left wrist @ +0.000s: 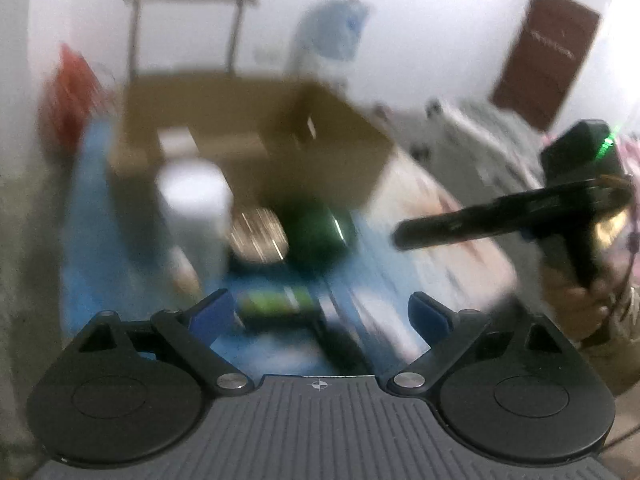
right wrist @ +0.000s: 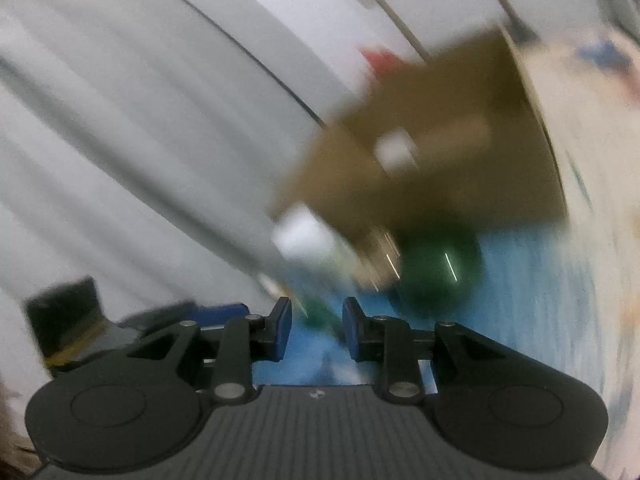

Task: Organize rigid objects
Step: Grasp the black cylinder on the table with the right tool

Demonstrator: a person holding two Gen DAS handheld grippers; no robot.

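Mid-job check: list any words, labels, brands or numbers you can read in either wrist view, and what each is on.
None can be read; both views are motion-blurred.
Brown door: a pale line of marks, too blurred to read.
Green object lying on the blue mat: pale bands, perhaps a label, unreadable.
Cardboard box: a white patch, perhaps a label, no legible text in either view.
White container: no print can be made out.

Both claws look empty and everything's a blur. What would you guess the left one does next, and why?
Probably ease the left gripper forward and down onto the small green item lying on the blue mat. Its jaws stand wide with nothing between them, and that item lies just ahead of them, nearer than the dark green object or the cardboard box. The blur hides what it is.
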